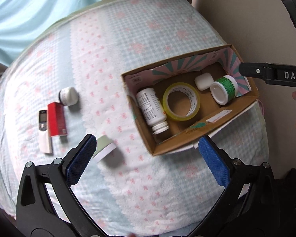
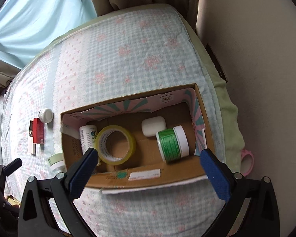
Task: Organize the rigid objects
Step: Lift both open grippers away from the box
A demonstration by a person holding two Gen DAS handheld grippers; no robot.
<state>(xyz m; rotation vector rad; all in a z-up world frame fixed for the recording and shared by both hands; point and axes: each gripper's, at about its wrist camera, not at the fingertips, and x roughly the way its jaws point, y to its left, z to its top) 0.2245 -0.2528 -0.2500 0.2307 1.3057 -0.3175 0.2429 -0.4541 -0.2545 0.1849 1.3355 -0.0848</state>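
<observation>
An open cardboard box sits on the bed. It holds a white pill bottle, a yellow tape roll, a white earbud case and a green-labelled jar. Left of the box lie a pale green jar, a red box, a white remote-like device and a small white jar. My left gripper is open and empty above the bed, its left finger beside the pale green jar. My right gripper is open and empty over the box's near wall.
The bed has a blue-and-pink checked cover. A wall runs along the right. A pink tape roll lies between bed and wall. Curtains hang at the back.
</observation>
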